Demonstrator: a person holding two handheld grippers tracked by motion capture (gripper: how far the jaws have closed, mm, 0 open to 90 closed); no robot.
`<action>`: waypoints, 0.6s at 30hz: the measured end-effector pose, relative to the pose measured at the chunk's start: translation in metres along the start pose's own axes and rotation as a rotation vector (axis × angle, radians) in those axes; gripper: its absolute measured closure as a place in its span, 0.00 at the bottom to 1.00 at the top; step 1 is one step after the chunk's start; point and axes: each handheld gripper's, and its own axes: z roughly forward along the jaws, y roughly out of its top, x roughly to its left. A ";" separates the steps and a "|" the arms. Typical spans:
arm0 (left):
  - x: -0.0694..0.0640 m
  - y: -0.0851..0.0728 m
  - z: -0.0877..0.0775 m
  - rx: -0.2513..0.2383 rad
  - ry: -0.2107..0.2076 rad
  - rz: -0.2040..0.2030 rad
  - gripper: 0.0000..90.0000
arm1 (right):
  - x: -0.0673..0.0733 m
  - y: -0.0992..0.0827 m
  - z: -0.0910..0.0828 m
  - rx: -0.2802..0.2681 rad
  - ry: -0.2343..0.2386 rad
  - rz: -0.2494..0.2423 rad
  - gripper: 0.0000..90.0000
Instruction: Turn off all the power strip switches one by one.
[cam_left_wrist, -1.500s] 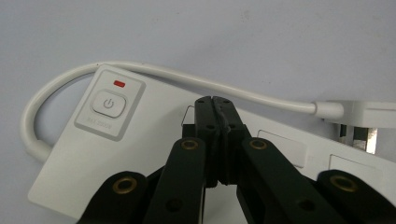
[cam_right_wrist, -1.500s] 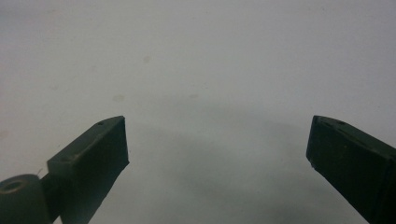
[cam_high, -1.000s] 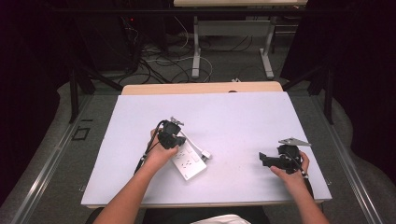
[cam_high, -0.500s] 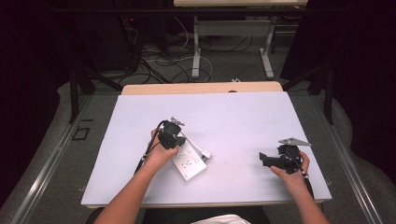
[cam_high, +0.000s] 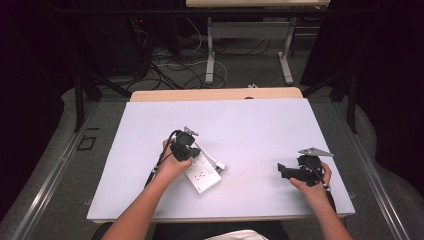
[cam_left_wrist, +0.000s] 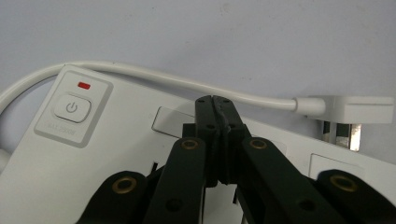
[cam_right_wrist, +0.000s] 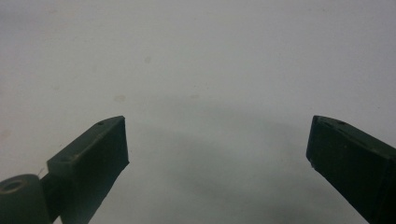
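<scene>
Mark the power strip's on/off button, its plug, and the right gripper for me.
power button (cam_left_wrist: 71, 108), left gripper view, on the round switch face.
plug (cam_left_wrist: 359, 109), left gripper view, on the white plug body.
right gripper (cam_high: 281, 170), high view, between its spread fingers.

Bright, even overhead light on the pale counter (cam_high: 260, 125), surroundings dark toward 9 and 3 o'clock, soft shadow pooled at 6 o'clock in the right gripper view, near fingers (cam_right_wrist: 88, 163) slightly blurred.

My left gripper (cam_high: 186, 142): centre-left of the high view, jaws pressed together, forearm from the bottom edge | my right gripper (cam_high: 283, 171): lower right, jaws wide apart, pointing left.
</scene>
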 end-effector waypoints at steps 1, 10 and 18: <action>0.000 0.000 0.000 0.000 0.000 0.002 1.00 | 0.000 0.000 0.000 0.000 0.000 0.000 0.06; 0.000 -0.001 0.000 -0.009 0.008 0.013 1.00 | 0.000 0.000 0.000 -0.003 0.000 0.003 0.06; -0.001 -0.001 0.000 -0.013 0.016 0.011 1.00 | 0.000 0.000 0.000 -0.005 0.002 0.001 0.06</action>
